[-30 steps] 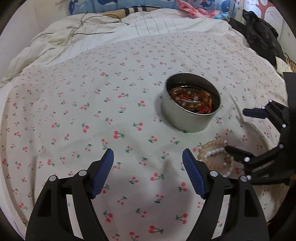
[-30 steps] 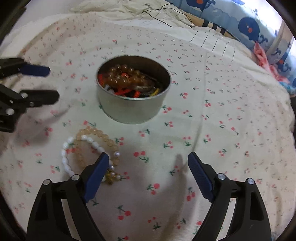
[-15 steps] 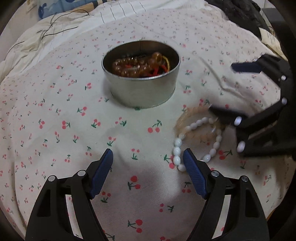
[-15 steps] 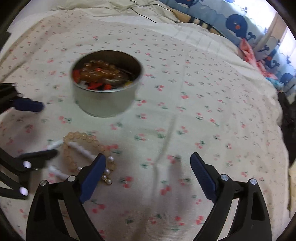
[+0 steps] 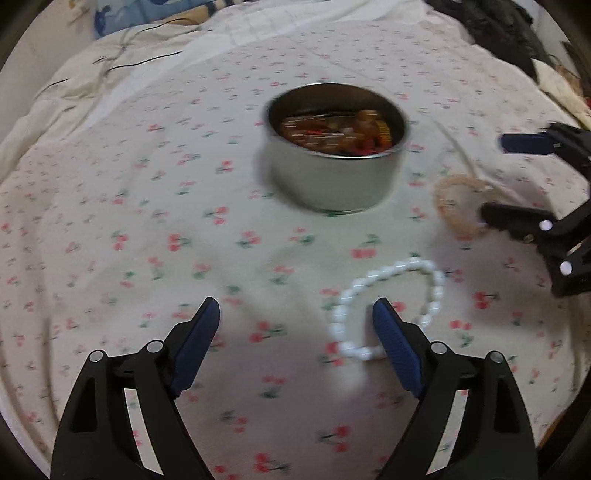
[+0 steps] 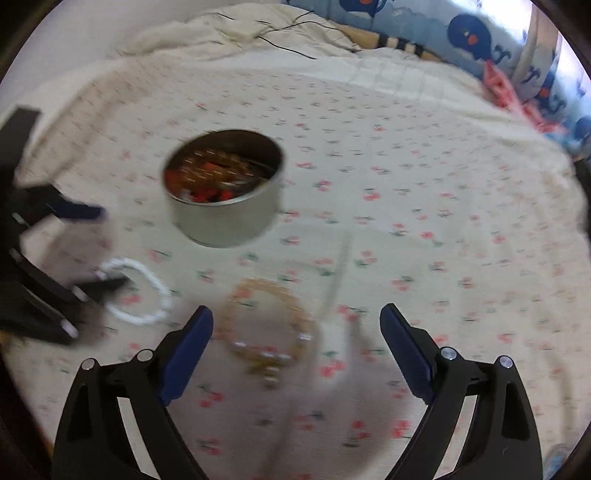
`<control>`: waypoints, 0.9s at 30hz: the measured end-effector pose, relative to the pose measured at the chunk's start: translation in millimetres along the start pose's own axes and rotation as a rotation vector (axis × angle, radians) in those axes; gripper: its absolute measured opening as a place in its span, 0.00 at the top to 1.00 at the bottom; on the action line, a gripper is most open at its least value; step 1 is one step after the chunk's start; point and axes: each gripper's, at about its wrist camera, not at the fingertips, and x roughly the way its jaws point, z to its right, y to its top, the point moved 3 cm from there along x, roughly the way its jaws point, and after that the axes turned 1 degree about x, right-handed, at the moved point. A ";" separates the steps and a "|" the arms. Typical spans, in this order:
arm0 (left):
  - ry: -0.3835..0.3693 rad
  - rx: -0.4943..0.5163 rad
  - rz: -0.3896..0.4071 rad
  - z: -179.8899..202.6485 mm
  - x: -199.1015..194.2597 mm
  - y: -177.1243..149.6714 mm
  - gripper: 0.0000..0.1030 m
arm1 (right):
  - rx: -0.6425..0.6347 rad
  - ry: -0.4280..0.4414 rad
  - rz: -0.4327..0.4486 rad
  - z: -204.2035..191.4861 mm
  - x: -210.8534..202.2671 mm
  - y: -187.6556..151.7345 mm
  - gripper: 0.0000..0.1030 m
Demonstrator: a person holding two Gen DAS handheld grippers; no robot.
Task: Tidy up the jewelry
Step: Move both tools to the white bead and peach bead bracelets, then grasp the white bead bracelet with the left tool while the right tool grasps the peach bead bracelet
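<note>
- The left gripper [image 5: 295, 317] hangs over the cherry-print bedsheet [image 5: 147, 221], its jaws spreading wider and gripping nothing.
- A white bead bracelet [image 5: 388, 306] lies flat on the sheet at about 3 o'clock from the midpoint of that gripper; in the left wrist view the right-hand blue pad [image 5: 395, 347] stands inside the loop, and the frames do not settle whether it touches the beads.
- The right gripper [image 6: 295, 325] is released, with its jaws wide apart and nothing clamped.
- A beige bead bracelet [image 6: 266, 325] lies on the sheet between its two fingers, nearer the left one; it is blurred, and contact cannot be told.
- In the left wrist view that beige bracelet [image 5: 458, 206] sits at 3 o'clock of the round metal tin [image 5: 336, 155], near it but apart, with the right gripper's lower finger at its far edge.
- The tin stands upright at 12 o'clock from both grippers and holds a tangle of amber and red beads [image 5: 332, 133].
- A whale-print pillow [image 6: 480, 33] lies at the bed's far edge, at about 1 o'clock in the right wrist view.
- No readable writing or label shows on the tin or elsewhere.
</note>
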 end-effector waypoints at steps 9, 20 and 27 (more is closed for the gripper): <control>-0.039 -0.025 0.013 1.2 1.6 -0.3 0.75 | 0.010 0.132 -0.059 -10.7 13.8 -8.8 0.80; -0.097 -0.093 0.022 -9.1 7.1 -0.7 0.56 | -0.062 0.069 -0.078 -23.1 23.8 -7.3 0.67; -0.079 -0.072 0.031 -1.3 5.7 -5.5 0.51 | -0.100 0.054 -0.074 -24.6 22.8 -8.1 0.78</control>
